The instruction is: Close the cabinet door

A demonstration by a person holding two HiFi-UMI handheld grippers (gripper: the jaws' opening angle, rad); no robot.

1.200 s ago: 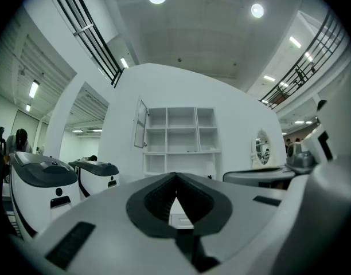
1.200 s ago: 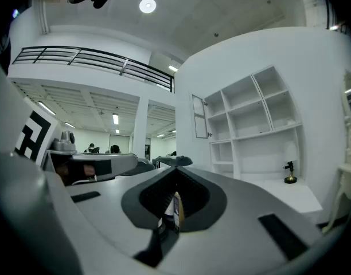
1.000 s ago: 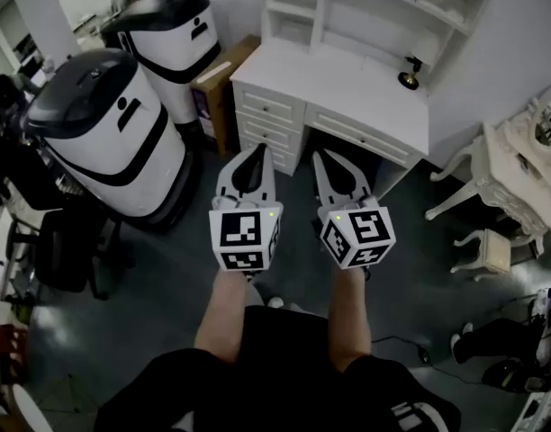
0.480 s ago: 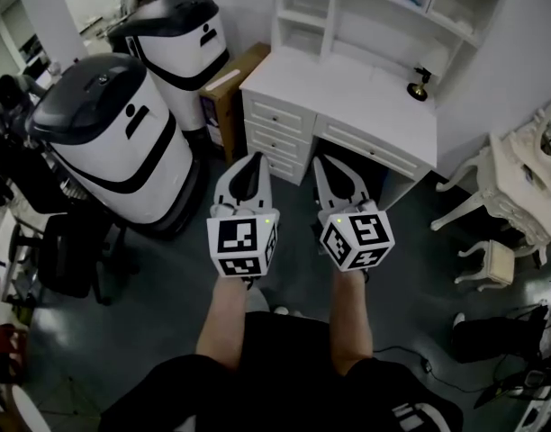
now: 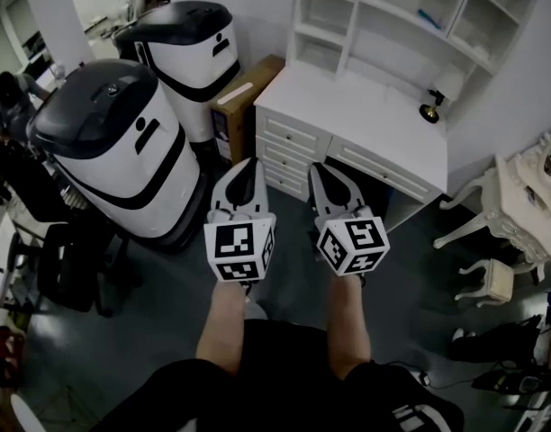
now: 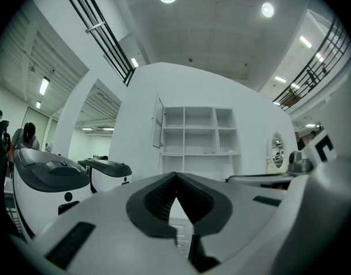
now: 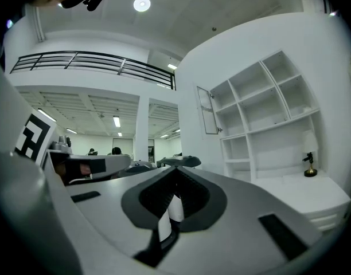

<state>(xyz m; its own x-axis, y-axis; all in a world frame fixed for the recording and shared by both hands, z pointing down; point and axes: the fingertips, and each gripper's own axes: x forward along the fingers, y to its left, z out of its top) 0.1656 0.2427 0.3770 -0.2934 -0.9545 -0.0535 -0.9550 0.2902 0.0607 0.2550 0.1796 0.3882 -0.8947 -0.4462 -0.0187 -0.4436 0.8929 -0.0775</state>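
Jaws together and empty, the left hand-held gripper [image 5: 248, 164] and right hand-held gripper [image 5: 320, 168] are being held short of the cabinet door [image 6: 159, 122], seemingly ajar upper-left on the hutch [image 6: 213, 132], best pushed near its free edge.

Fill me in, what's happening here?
A person holds a gripper in each hand, side by side, facing a white desk with shelves on top. The left gripper and right gripper are both shut and empty. The cabinet door at the shelves' upper left stands open; neither gripper touches it.
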